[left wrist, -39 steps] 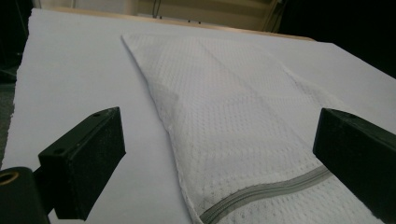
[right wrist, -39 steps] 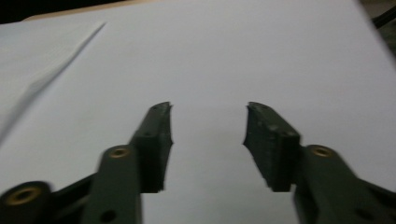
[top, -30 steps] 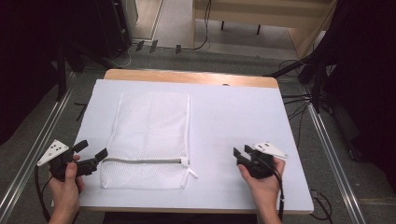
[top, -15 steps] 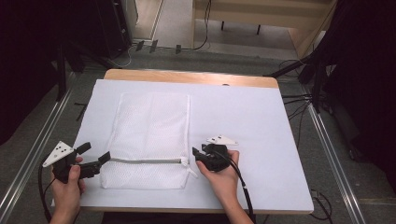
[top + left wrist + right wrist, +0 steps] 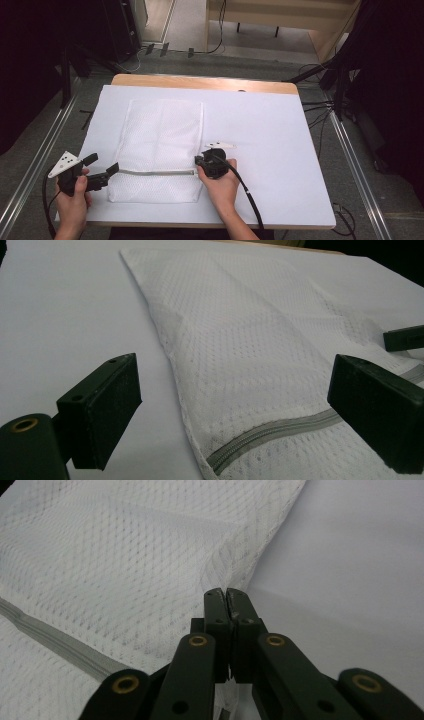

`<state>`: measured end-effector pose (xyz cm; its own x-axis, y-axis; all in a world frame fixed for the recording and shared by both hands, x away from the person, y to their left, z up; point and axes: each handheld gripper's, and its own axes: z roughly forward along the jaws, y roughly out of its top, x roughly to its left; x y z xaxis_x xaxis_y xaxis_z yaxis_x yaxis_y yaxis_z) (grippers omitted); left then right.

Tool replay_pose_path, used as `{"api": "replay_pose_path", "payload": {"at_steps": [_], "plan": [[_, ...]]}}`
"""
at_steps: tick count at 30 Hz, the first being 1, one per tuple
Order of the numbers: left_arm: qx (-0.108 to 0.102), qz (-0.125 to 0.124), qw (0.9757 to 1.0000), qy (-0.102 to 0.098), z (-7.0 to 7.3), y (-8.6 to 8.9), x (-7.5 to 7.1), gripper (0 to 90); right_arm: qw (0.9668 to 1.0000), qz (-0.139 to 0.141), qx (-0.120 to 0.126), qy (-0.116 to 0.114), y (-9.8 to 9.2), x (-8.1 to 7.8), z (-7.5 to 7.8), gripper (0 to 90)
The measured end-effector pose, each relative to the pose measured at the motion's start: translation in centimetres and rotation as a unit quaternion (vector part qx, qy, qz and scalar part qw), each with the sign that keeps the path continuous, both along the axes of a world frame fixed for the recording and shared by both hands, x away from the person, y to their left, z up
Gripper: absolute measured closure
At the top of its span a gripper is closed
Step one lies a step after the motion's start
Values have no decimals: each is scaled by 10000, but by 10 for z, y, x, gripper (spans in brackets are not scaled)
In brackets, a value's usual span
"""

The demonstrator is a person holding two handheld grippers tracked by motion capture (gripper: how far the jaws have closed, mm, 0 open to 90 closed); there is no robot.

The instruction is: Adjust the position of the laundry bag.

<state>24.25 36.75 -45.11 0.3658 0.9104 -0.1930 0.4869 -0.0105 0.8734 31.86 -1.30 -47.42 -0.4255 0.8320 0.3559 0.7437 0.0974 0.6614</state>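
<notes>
— While the right gripper (image 5: pixel 199 162) pinches the white mesh zip-up laundry bag (image 5: pixel 162 132) lying flat on the table, what's risky?
— Left gripper (image 5: pixel 102 167) gapes beside it; unanchored, the bag could drag.

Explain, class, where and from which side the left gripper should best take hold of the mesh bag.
Probably the mesh bag at its left edge, by the grey zipper's closed end. The bag lies flat, so the open left gripper should come in low from the left, one jaw sliding under the edge.
</notes>
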Motion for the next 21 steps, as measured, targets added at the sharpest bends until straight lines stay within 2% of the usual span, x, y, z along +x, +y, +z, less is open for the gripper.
{"api": "replay_pose_path", "payload": {"at_steps": [3,10,18,19,20,21], "plan": [[31,64,10000,7,0,-1,1,116,10000,-58,15,-22,-4,1,2,900],[39,-11,10000,-17,0,-2,0,116,9994,-343,3,-71,-23,1,0,900],[27,-82,10000,-5,-1,-9,2,113,9968,-794,-17,-131,-69,-3,-2,900],[27,-82,10000,-5,-1,-9,2,113,9968,-794,-17,-131,-69,-3,-2,900],[19,-97,10000,5,-1,-11,3,113,9958,-898,-21,-163,-81,-4,-3,900],[19,-97,10000,5,-1,-11,3,113,9958,-898,-21,-163,-81,-4,-3,900]]}}
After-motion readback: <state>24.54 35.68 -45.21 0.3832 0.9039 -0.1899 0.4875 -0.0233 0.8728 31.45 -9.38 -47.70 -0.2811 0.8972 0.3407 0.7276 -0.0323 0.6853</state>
